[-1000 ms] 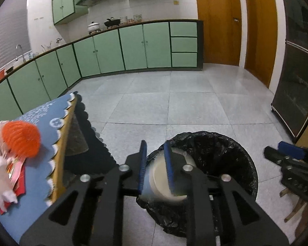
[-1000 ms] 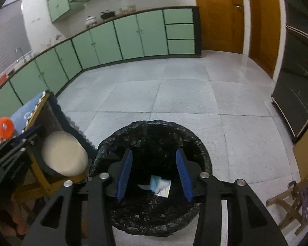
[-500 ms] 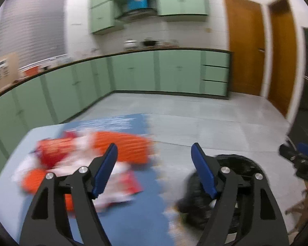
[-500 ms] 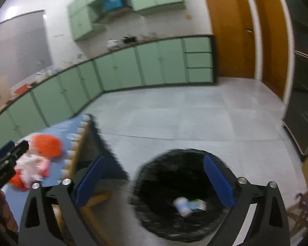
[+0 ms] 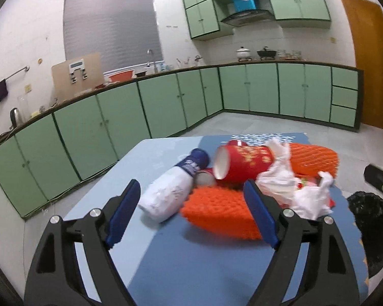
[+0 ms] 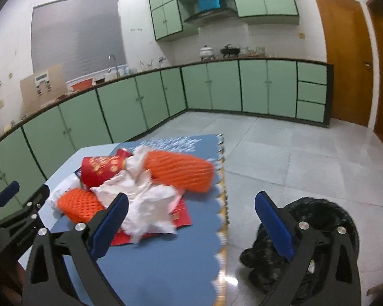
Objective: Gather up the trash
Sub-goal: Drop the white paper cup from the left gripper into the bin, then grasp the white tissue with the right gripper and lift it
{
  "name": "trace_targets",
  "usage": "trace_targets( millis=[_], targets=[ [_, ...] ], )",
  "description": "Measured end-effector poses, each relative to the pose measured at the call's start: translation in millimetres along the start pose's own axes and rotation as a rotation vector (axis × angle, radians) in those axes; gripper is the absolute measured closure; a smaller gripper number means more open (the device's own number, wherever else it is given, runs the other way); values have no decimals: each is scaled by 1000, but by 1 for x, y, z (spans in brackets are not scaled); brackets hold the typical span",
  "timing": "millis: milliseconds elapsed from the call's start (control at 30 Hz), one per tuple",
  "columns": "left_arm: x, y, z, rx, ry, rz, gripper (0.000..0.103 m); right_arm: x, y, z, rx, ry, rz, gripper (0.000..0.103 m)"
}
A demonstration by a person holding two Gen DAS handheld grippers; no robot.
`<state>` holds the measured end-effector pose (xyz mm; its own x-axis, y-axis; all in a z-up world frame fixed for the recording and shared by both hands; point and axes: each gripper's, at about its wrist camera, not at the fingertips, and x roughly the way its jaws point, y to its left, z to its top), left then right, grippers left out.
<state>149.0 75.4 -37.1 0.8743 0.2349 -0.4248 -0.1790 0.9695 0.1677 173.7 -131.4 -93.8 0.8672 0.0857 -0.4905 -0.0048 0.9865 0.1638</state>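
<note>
I'm holding my left gripper [image 5: 191, 213] wide and empty over the table [image 5: 166, 267], jaws framing the bottle [image 5: 169, 195] and the near foam net [image 5: 219, 214]. Bottle is lying on its side, touching the net; red cup [image 5: 242, 162] is tipped over just behind. Tissue [image 5: 293, 188] is piled right of that, far net [image 5: 314, 156] behind it. For a clean pick I'm thinking one item only, probably the bottle, gripped across its body, not the cap. My right gripper [image 6: 191, 225] is also wide and empty, straddling the table edge, bin [image 6: 319, 214] on the floor beside it.
</note>
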Motion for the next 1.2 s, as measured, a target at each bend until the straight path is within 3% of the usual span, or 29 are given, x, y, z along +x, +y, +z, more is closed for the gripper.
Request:
trace_targets(
  millis=[233, 500, 567, 667, 733, 833, 900, 1000, 1200],
  targets=[
    [36, 26, -12, -48, 87, -54, 21, 22, 22, -6, -3, 51, -10, 10],
    [62, 23, -15, -70, 136, -126, 21, 43, 29, -15, -33, 136, -24, 17],
    [68, 25, -18, -75, 146, -127, 28, 47, 30, -17, -25, 145, -33, 19],
    [76, 24, -20, -77, 164, -132, 48, 52, 31, -17, -32, 147, -35, 21],
    [80, 23, -22, -67, 172, -126, 71, 54, 34, -16, -41, 151, -38, 21],
    [83, 24, -24, -65, 180, -134, 96, 61, 36, -16, -36, 166, -40, 22],
    [82, 26, -26, -66, 178, -136, 102, 68, 37, -16, -29, 185, -37, 26],
    [77, 31, -27, -72, 165, -137, 103, 75, 38, -16, -28, 218, -26, 38],
    [69, 38, -30, -87, 161, -144, 103, 79, 37, -20, -11, 260, 42, 87]
  ],
)
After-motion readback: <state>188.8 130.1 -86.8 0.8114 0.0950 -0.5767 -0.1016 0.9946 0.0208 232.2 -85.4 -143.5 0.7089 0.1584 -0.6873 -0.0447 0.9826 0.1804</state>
